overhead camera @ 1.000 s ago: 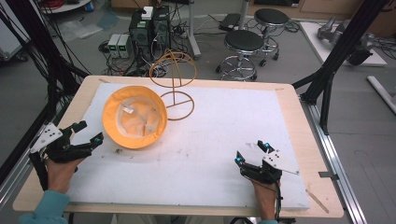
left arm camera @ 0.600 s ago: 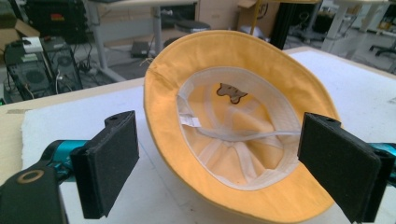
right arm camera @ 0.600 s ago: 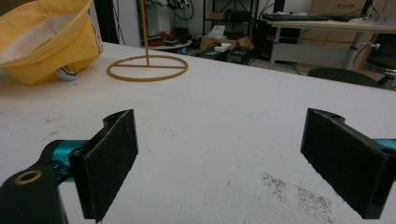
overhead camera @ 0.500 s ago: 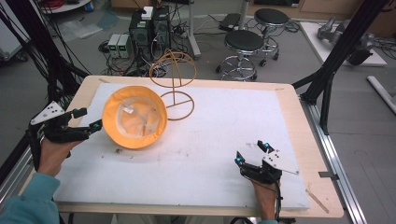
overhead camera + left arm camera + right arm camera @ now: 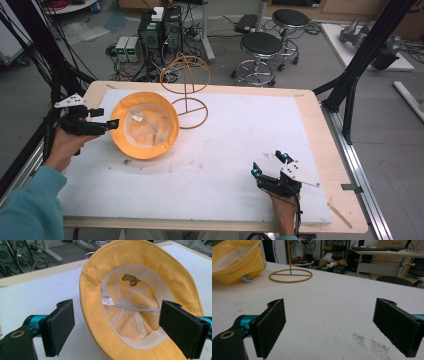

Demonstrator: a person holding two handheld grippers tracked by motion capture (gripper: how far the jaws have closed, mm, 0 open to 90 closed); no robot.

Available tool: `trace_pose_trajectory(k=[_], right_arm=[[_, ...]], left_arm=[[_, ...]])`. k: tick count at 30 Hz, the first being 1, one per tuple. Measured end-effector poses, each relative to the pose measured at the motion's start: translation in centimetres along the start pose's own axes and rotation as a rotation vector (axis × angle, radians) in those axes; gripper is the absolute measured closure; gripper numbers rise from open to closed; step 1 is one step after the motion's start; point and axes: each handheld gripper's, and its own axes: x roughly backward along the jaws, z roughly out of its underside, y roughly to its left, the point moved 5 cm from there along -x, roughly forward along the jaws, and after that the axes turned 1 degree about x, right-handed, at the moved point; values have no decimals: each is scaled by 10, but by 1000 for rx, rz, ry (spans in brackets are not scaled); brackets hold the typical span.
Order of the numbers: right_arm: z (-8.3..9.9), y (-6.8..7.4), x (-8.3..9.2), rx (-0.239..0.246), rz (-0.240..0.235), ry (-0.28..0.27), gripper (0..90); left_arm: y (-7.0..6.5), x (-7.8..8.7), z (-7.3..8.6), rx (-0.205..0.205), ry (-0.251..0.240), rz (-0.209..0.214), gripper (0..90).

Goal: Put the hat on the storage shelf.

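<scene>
The hat (image 5: 145,126) is a yellow cloth bucket hat with a pale lining crossed by white seam tape and a small white label. It lies upside down, opening facing up, with no clear long axis. It sits just ahead of the left gripper (image 5: 111,123), whose jaws stand wide apart and empty, the near brim between them. The right gripper (image 5: 262,167), well apart, is likewise spread and empty.
</scene>
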Motion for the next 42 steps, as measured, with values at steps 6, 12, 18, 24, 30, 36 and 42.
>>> trace_pose_trajectory(k=[6, 12, 18, 24, 30, 36, 42], right_arm=[[0, 0, 0, 6, -1, 0, 101], [0, 0, 0, -6, -1, -3, 101], [0, 0, 0, -3, 0, -7, 101], [0, -1, 0, -9, 2, -9, 101], [0, 0, 1, -7, 2, -7, 101], [0, -1, 1, -8, 3, -9, 101], [0, -1, 0, -6, 3, -8, 101]], left_arm=[[9, -10, 1, 12, 36, -15, 139], [12, -20, -2, 8, 67, -13, 142], [16, -29, 4, 17, 118, -26, 150], [15, -31, 7, 31, 151, 11, 263], [10, -34, 9, 17, 181, 38, 399], [10, -31, 9, 44, 194, 35, 594], [10, -26, 9, 52, 206, 41, 745]])
